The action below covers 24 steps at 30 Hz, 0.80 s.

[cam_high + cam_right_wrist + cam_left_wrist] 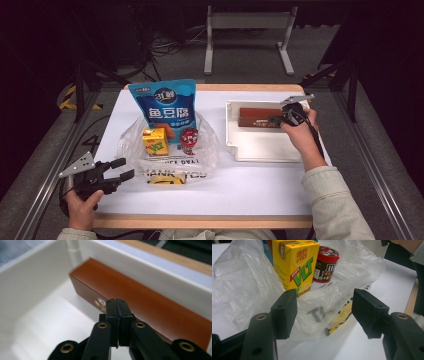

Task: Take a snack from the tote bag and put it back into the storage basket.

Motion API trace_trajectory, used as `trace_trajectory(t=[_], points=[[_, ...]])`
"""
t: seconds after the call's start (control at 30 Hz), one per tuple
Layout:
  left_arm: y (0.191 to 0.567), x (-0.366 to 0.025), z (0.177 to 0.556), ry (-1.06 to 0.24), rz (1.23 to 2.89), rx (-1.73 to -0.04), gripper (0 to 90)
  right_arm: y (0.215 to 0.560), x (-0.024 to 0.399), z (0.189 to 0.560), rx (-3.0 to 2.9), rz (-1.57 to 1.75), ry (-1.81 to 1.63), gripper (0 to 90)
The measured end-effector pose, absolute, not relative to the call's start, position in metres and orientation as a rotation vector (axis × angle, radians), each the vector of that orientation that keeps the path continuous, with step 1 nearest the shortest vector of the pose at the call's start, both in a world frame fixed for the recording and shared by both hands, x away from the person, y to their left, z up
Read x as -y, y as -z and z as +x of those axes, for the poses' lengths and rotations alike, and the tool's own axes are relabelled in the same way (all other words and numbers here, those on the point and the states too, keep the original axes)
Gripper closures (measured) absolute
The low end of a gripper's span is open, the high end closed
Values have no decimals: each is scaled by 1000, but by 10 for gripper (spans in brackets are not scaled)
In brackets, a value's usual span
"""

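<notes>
A long brown box (257, 116) lies along the far wall of a white tray (235, 150) at the right. My right gripper (274, 120) is over that box, and in the right gripper view its jaws (116, 302) are pressed together with nothing between them, tips at the brown box (155, 300). At the table's front left my left gripper (129, 168) stands open, pointing at a clear plastic bag (205, 150). In the left gripper view the left gripper (324, 312) has only crumpled bag film (242, 285) beyond its pads, apart from them.
On the bag stand a yellow drink carton (155, 141), a red-lidded candy tub (189, 139) and a tall blue snack pouch (165, 102). The carton (297, 265) and tub (326, 265) are close ahead of the left gripper. A metal frame stands beyond the table's far edge.
</notes>
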<state>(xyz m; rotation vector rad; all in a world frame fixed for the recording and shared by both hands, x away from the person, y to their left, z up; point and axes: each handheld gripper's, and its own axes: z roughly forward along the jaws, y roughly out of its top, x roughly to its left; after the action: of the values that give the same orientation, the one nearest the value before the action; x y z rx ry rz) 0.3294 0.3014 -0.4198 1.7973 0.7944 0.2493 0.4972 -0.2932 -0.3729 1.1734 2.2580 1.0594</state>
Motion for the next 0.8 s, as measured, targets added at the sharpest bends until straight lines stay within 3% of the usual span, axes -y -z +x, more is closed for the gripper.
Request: trace_trajectory(t=[0.1, 0.3, 0.53, 0.8], points=[[420, -301, 330, -248, 1797, -793, 378, 360, 290, 494, -2261, 1142, -1126, 804], [420, -302, 328, -247, 1796, -798, 378, 333, 281, 487, -2251, 1061, -1330, 578], [419, -303, 329, -247, 1796, -797, 378, 310, 265, 482, -2239, 891, -1476, 537], [420, -301, 331, -249, 1796, -794, 378, 299, 245, 479, -2280, 829, -1381, 442]])
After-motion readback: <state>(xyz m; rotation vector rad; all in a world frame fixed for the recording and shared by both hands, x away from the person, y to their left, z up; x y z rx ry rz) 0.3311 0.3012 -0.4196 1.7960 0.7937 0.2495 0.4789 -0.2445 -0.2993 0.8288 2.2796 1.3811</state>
